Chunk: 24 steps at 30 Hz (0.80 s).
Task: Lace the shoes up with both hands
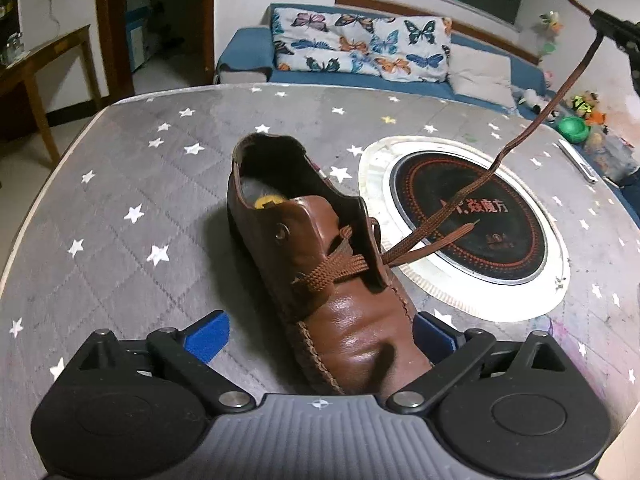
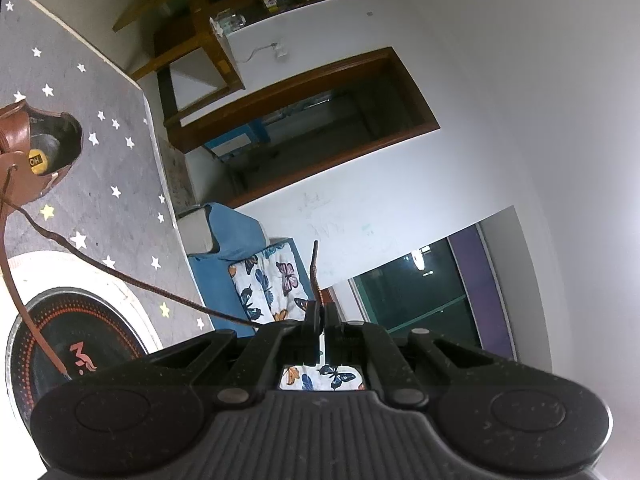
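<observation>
Two tools on my rig: left tool (image 1: 320, 334) wide, straddling the brown leather shoe's (image 1: 320, 276) toe on the tabletop (image 1: 120, 200), right tool (image 2: 320, 320) pinching the taut lace (image 1: 556, 108), slack lace end (image 1: 448, 240) nearer my left.

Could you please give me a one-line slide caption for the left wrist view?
Open left gripper straddles the brown leather shoe's toe while the right gripper pulls one lace end taut.
</observation>
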Motion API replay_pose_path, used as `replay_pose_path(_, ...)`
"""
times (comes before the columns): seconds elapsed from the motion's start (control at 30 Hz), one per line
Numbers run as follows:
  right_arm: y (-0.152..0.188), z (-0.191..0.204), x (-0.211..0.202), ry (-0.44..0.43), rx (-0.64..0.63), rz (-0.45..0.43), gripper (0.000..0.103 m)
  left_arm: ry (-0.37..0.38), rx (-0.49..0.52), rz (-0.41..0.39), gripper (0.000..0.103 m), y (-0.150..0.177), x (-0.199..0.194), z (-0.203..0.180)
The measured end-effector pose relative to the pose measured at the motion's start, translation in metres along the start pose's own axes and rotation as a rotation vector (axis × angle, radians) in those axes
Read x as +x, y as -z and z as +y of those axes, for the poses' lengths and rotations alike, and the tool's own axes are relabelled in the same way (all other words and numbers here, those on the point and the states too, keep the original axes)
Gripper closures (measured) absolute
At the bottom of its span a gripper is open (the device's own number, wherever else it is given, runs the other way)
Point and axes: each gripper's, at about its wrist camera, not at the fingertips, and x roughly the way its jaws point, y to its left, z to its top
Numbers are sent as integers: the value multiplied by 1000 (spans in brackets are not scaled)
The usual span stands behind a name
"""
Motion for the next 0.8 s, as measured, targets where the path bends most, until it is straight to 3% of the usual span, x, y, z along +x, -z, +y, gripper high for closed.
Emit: replay_pose_path(0.8, 0, -7, -11, 10, 24, -52, 102, -202, 63, 52, 0, -4, 17, -53)
